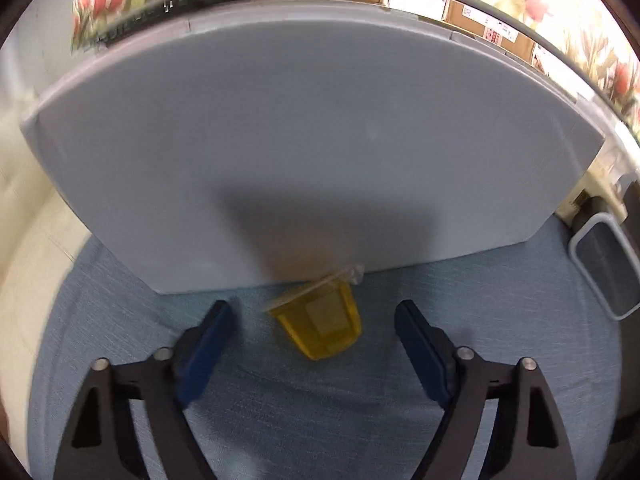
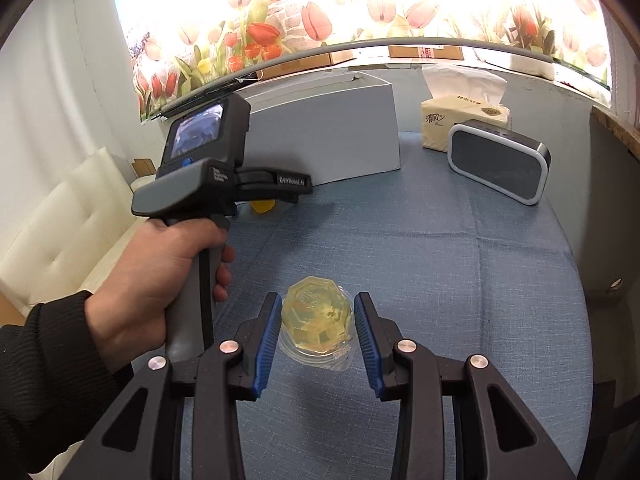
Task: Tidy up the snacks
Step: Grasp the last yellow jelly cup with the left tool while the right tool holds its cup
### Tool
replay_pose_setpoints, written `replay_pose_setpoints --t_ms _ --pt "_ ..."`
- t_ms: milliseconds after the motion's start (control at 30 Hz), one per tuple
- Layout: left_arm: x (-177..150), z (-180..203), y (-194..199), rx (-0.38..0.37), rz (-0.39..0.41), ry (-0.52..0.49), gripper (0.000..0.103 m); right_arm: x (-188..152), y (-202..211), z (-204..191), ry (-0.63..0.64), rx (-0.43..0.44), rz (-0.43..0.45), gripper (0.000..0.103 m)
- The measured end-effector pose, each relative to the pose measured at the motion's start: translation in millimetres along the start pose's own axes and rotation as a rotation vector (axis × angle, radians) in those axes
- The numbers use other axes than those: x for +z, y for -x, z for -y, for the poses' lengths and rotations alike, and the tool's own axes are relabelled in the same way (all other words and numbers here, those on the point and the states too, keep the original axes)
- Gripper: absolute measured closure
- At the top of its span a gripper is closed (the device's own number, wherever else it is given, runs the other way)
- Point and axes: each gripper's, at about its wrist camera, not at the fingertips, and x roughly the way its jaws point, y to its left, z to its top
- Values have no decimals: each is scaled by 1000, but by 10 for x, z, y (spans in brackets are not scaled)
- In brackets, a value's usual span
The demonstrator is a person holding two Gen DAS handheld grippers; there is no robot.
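Note:
In the left wrist view, an amber jelly cup (image 1: pixel 322 322) lies on its side on the blue tablecloth, its lid against the grey box (image 1: pixel 304 152). My left gripper (image 1: pixel 314 316) is open, with the cup between its blue fingers, untouched. In the right wrist view, a pale yellow jelly cup (image 2: pixel 318 322) sits inverted on the cloth between my right gripper's (image 2: pixel 318 316) blue pads; the pads are close to its sides, with slight gaps. The left gripper's body (image 2: pixel 208 168) is seen at left, with the amber cup (image 2: pixel 262 206) partly hidden under it.
A grey box (image 2: pixel 328 136) stands at the table's far side. A tissue pack (image 2: pixel 464 124) and a dark speaker (image 2: pixel 498 166) sit at the far right; the speaker also shows in the left wrist view (image 1: pixel 604 272). A cream chair (image 2: pixel 68 224) is at left.

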Motion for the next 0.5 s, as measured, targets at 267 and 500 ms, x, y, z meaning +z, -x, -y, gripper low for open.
replay_pose_setpoints --t_ms 267,500 --pt "19 -3 30 -23 2 -27 53 -27 5 22 -10 3 2 62" --pt "-221 -176 342 -115 27 -61 53 -6 65 6 -9 10 19 62"
